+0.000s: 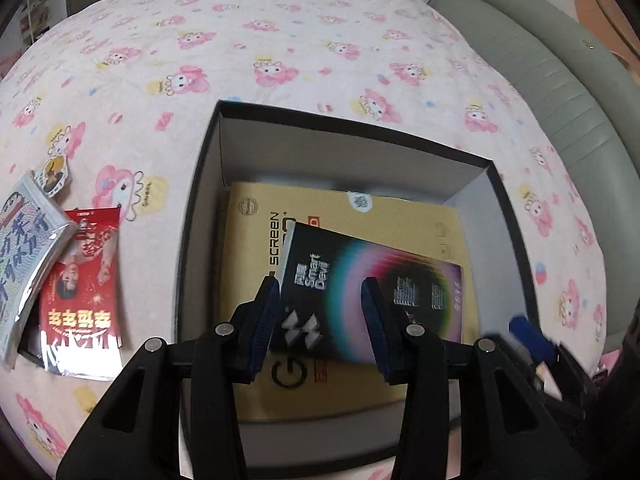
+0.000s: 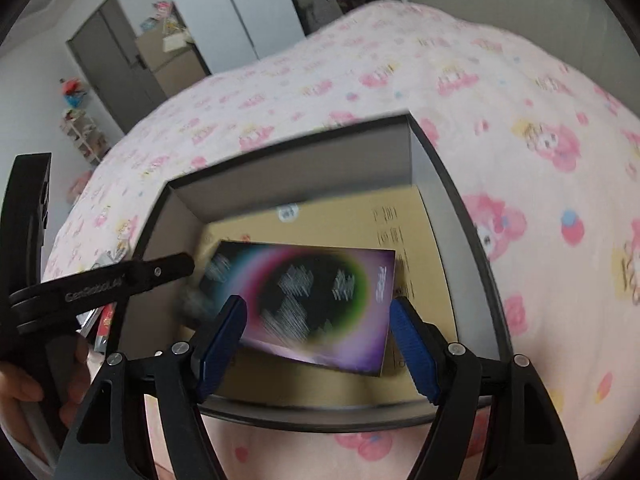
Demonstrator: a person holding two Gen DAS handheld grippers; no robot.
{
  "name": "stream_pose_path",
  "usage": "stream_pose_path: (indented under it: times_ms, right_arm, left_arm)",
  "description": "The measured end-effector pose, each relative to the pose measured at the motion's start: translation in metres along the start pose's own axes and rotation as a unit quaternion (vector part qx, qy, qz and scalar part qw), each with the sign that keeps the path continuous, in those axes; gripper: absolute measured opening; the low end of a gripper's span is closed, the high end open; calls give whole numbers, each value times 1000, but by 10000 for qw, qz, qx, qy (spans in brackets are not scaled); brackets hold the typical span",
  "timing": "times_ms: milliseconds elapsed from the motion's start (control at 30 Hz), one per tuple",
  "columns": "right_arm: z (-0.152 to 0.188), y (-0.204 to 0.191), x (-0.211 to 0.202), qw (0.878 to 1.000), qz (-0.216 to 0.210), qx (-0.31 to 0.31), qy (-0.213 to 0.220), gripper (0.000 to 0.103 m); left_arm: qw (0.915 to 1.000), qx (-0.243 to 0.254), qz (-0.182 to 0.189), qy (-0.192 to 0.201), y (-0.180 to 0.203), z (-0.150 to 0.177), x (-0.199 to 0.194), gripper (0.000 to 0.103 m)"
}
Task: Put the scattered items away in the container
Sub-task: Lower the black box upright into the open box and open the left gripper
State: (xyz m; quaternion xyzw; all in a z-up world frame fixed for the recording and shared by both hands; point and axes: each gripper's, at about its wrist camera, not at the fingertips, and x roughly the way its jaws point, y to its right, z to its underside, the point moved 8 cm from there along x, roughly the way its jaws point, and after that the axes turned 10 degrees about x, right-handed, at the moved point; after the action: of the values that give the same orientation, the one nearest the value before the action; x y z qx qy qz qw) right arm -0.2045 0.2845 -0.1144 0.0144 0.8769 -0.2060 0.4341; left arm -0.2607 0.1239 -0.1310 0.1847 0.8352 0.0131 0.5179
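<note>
An open black box sits on the pink bedspread. A flat yellow-brown package lies on its floor. Tilted on top of that lies a dark box with a colourful ring. My left gripper hangs open just above the dark box's near corner, and the dark box passes behind its right finger. My right gripper stands wide open over the same dark box, blurred here, with its pads apart from it. A blue finger of the right gripper shows at the black box's right wall.
Left of the black box on the bedspread lie a red foil packet, a silver-blue packet and a round badge. A grey-green padded edge borders the bed on the right. A hand holds the left tool's black frame.
</note>
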Motion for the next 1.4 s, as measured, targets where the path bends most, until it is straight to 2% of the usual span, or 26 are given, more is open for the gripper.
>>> stream_pose_path:
  times_ms: [100,200,333,433,533,600,700,900,967,1033,1100,1133,1233,1300,1400]
  right_arm:
    - [-4,4,-2,10000,-22,-12,42,73]
    - [-17,13,4,10000,-3,63,38,73]
    - [-39,9,22,9998,167,-121,-7,73]
    - [-43,12,32,9995,280,-130,-91,73]
    - [-37,20,36,9995,274,-114,-143,73]
    - [-31,25,39,9993,241,-109,-246,73]
    - [-25,27,42,9988,254,-228,-354,73]
    - [-21,25,46,9969,471,-537,-329,77]
    - [-23,28,42,9978,407,-454,-249,76]
    - [-28,30,37,9984,361,-407,-145,76]
    - [-31,28,33,9989,204,-406,-135,76]
    - [-30,26,33,9989,63,-402,-219,76]
    - [-24,15,36,9965,-346,-553,-530,73]
    - [-22,13,41,9956,-369,-561,-652,73]
    - [-16,14,47,9958,-318,-425,-746,71]
  left_arm:
    - [9995,191,150,-186,4,12,-3,42]
    - [9966,446,166,-678,13,24,8,42]
    - [9882,615,298,-1370,27,36,30,38]
    - [9792,853,153,-1835,30,44,50,38]
    - [9751,863,-95,-2043,21,44,65,36]
    - [9759,653,-41,-2080,14,38,69,34]
    - [9797,125,294,-1978,7,17,73,33]
    - [9840,-405,362,-1695,4,-14,89,33]
    - [9841,-444,354,-1683,10,-17,95,42]
    - [9848,-359,311,-1669,17,-21,100,44]
    - [9869,-300,351,-1543,25,-26,99,39]
    - [9885,-273,364,-1440,28,-29,95,32]
    - [9909,-171,343,-1289,32,-27,86,32]
    - [9899,-177,264,-1380,30,-20,87,32]
    - [9873,-379,435,-1481,28,-11,91,33]
